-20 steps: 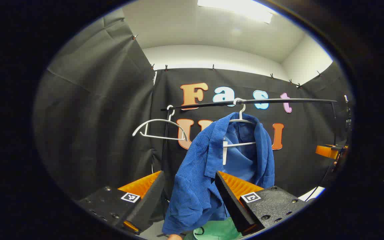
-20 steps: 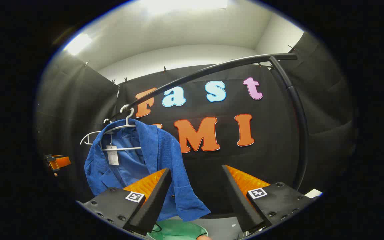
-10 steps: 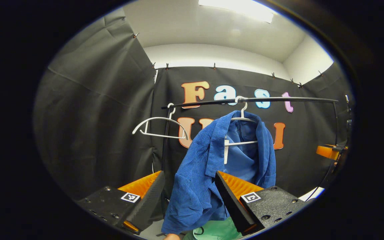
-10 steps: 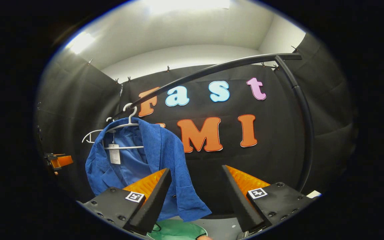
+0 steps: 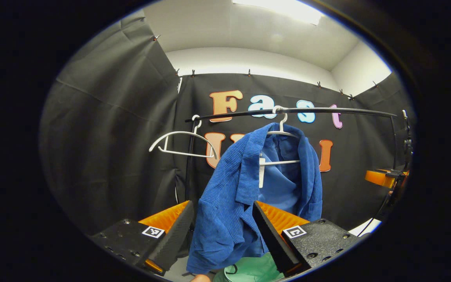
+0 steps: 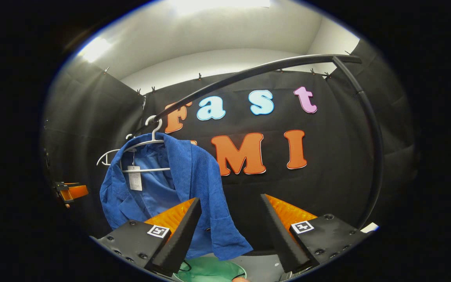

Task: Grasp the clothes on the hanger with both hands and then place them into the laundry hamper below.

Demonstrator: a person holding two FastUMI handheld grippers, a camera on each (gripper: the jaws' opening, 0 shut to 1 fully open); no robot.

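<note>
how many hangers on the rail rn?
2. An empty white hanger at the left end of the rail, and a second hanger to its right carrying the blue shirt. No others seen.

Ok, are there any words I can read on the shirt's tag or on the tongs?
The tag on the shirt: too small to read.
The square markers on the right tongs and the left tongs: black-and-white patterns, no words or numbers.
</note>
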